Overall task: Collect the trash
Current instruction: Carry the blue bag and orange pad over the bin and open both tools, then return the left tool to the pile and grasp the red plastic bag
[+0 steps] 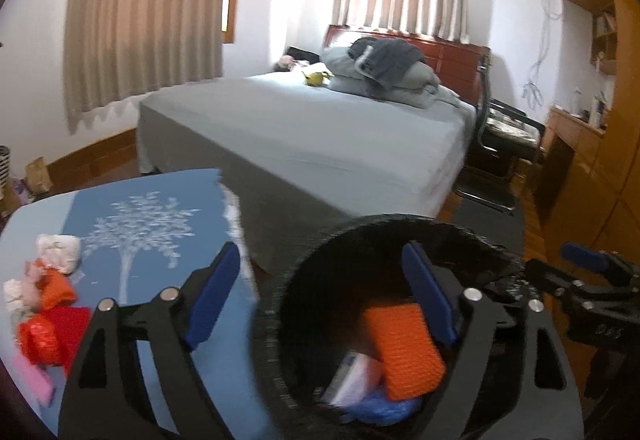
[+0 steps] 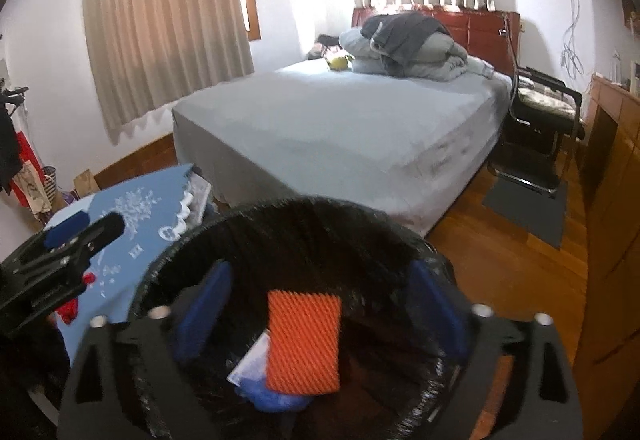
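Observation:
A black lined trash bin point(image 1: 304, 272) point(image 2: 296, 224) stands beside a blue-clothed table point(image 1: 160, 200) point(image 2: 152, 208). Inside lie an orange textured pad point(image 1: 404, 352) point(image 2: 304, 340), a white packet point(image 1: 352, 376) point(image 2: 252, 360) and blue crumpled plastic point(image 1: 384, 408) point(image 2: 276, 400). My left gripper point(image 1: 324, 300) is open, straddling the bin's left rim. My right gripper point(image 2: 320, 304) is open above the bin's mouth; it also shows in the left wrist view point(image 1: 584, 260). On the table's left lie red and orange wrappers point(image 1: 48, 324), crumpled white tissue point(image 1: 60, 252) and a pink piece point(image 1: 32, 380).
A bed point(image 1: 320, 144) point(image 2: 340, 120) with folded bedding stands behind. A black chair point(image 1: 500, 144) point(image 2: 540, 120) and a wooden cabinet point(image 2: 612, 200) are on the right. A dark mat point(image 2: 528, 208) lies on the wood floor. Bags point(image 2: 36, 184) stand by the left wall.

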